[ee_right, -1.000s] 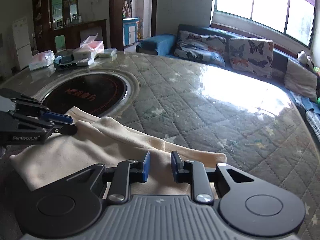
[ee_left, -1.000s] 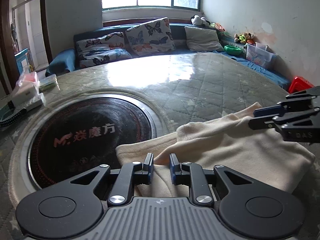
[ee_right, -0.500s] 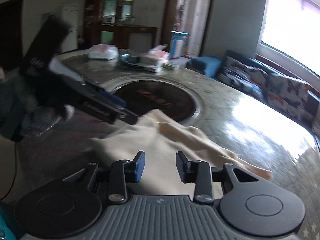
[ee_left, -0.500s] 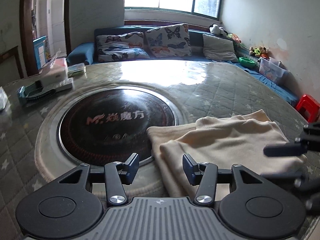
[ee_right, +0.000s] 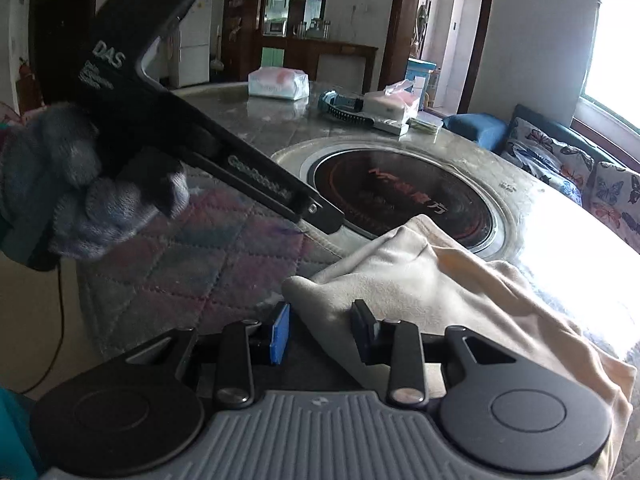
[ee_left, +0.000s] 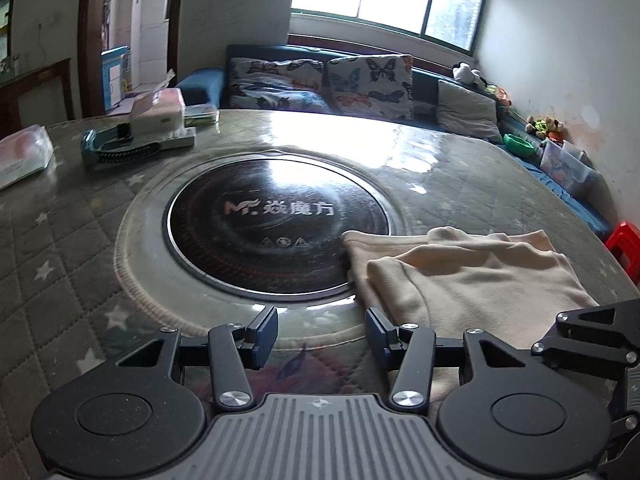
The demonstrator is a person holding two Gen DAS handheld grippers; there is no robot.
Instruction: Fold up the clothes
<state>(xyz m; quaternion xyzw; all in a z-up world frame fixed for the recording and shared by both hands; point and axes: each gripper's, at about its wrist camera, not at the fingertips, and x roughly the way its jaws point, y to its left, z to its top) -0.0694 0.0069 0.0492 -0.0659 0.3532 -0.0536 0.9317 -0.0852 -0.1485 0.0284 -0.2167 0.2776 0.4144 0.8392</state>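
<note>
quilted table (ee_left: 72, 248) with a round black hob (ee_left: 276, 232) as landmark. the cream garment (ee_left: 472, 280), doubled over, is laid just right of the hob. its near corner is straddled by the open right gripper (ee_right: 320, 330); the left gripper (ee_left: 322, 332), also open and empty, is held off its left edge.

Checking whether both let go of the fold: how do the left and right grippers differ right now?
The left gripper spreads wide over the quilted table, beside the cream garment; the right gripper stands less wide, with the garment's near corner between its fingers. The left pads both show blue; the right shows one. Both are open, gripping nothing.
</note>
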